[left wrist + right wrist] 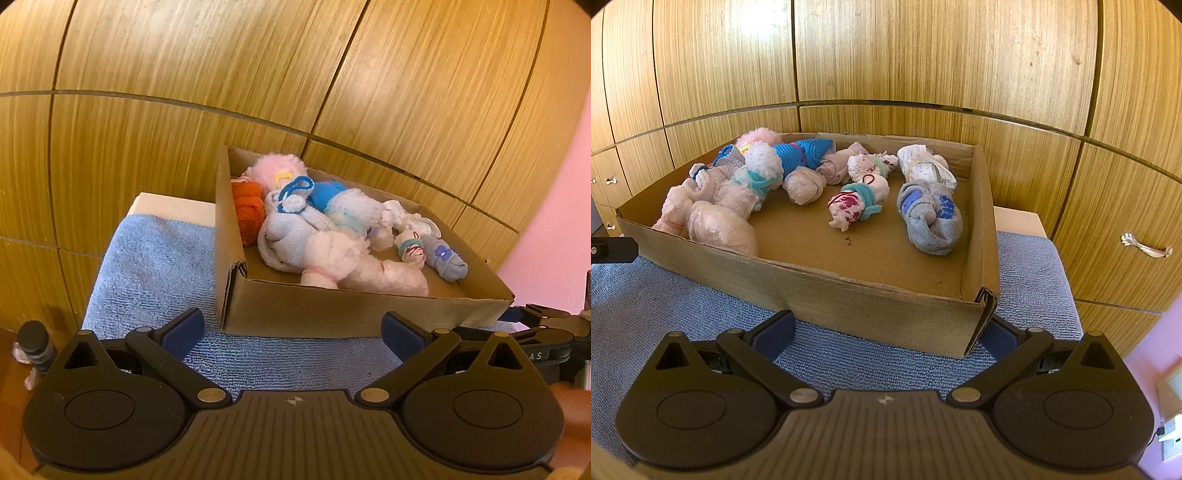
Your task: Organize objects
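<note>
A shallow cardboard box (295, 306) (871, 299) sits on a blue towel (159, 258) (683, 295). Several rolled socks lie inside: a grey pair with blue patches (929, 218) (445, 258), a white pair with red marks (855, 201), a blue knit bundle (801, 155) (325, 194), a pink fluffy one (277, 168) (759, 136), an orange one (249, 210) and pale pink rolls (716, 218) (384, 275). My left gripper (293, 334) stands open before the box's near wall. My right gripper (884, 334) is open at the box's near right corner, holding nothing.
Wooden cabinet panels (886, 55) (184, 74) rise behind the box, with a metal handle (1147, 249) at the right. A pink wall (554, 221) lies to the right. A small dark bottle (35, 347) stands at the left. The towel covers a white surface (173, 208).
</note>
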The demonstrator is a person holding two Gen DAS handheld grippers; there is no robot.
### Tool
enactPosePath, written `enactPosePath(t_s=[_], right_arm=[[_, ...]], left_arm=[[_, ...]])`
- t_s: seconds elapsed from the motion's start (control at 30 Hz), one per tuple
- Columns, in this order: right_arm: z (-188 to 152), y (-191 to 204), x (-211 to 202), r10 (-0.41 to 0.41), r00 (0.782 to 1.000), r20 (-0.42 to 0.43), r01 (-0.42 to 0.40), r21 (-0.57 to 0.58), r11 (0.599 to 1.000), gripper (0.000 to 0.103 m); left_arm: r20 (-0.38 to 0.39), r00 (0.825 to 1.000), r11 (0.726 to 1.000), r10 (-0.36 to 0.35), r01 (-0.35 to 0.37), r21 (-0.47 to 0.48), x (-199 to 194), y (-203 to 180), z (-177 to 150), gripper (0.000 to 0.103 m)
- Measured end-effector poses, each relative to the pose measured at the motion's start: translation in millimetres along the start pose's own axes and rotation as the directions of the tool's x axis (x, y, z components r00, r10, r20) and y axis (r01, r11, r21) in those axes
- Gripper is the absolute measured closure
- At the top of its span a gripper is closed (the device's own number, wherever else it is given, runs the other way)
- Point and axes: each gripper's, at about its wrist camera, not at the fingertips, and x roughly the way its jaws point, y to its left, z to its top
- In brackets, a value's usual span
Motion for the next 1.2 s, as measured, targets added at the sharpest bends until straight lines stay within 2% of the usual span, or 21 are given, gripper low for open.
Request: enactPosePath(t_s=[0.2, 0.4, 0.53, 0.67, 0.7, 0.73, 0.8, 0.87, 0.9, 1.0, 1.1, 1.2], right_arm=[[-0.2, -0.4, 0.6, 0.0, 1.0, 0.0, 0.0, 0.0, 1.0, 0.0], [-0.7, -0.5, 0.4, 0.0, 1.0, 0.0, 0.0, 0.001, 1.0, 0.0], [-0.8, -0.5, 0.3, 0.0, 1.0, 0.0, 0.0, 0.0, 1.0, 0.0], [-1.8, -1.1, -1.6, 0.004, 1.0, -0.009, -0.004, -0.006, 1.0, 0.0], [0.8, -2.3, -5.2, 0.021, 0.999, -0.049, -0.023, -0.029, 0.999, 0.001], [3.0, -3.2, -13.3, 0.03, 0.996, -0.08, -0.033, -0.043, 0.999, 0.004], [-5.0, -4.5, -55.7, -0.012, 1.0, -0.02, 0.012, -0.003, 1.0, 0.007], [-17.7, 2.9, -98.7, 0.026, 0.998, 0.049, -0.026, -0.004, 1.0, 0.0], [-28.8, 10.0, -122.3, 0.048, 0.996, 0.075, -0.046, -0.02, 0.999, 0.001], [-58.6, 33.4, -162.6, 0.12, 0.989, 0.088, -0.111, -0.098, 0.989, 0.001], [-79.9, 54.6, -176.9, 0.124, 0.988, 0.091, -0.111, -0.143, 0.984, 0.001], [-84.2, 67.1, -165.9, 0.132, 0.99, 0.049, -0.121, -0.182, 0.976, 0.001]], left_arm=[[0.002, 1.0, 1.0, -0.003, 0.003, -0.013, 0.0, 2.5, 0.0, 0.001], [0.014, 1.0, 1.0, 0.025, -0.025, 0.008, -2.3, 0.5, 0.5, 0.001], [0.019, 0.992, 0.984, 0.123, -0.125, 0.127, -36.6, -21.2, -0.7, 0.001], [-0.019, 0.994, 0.977, 0.104, -0.099, 0.187, -81.7, -56.3, -18.1, 0.001], [-0.023, 0.995, 0.974, 0.096, -0.089, 0.209, -88.5, -65.1, -22.5, 0.001], [-0.02, 0.996, 0.97, 0.087, -0.081, 0.227, -96.0, -74.1, -26.4, 0.001], [-0.041, 0.996, 0.969, 0.082, -0.07, 0.238, -102.6, -87.0, -31.1, 0.001], [-0.076, 0.995, 0.968, 0.067, -0.046, 0.245, -101.9, -95.3, -35.2, 0.001], [-0.077, 0.995, 0.966, 0.07, -0.049, 0.254, -101.4, -98.3, -37.7, 0.001], [-0.111, 0.99, 0.959, 0.088, -0.054, 0.278, -94.3, -102.8, -44.2, 0.001], [-0.136, 0.987, 0.956, 0.086, -0.043, 0.289, -91.2, -105.8, -52.9, 0.001], [-0.142, 0.984, 0.952, 0.106, -0.059, 0.3, -85.8, -109.9, -57.6, 0.001]])
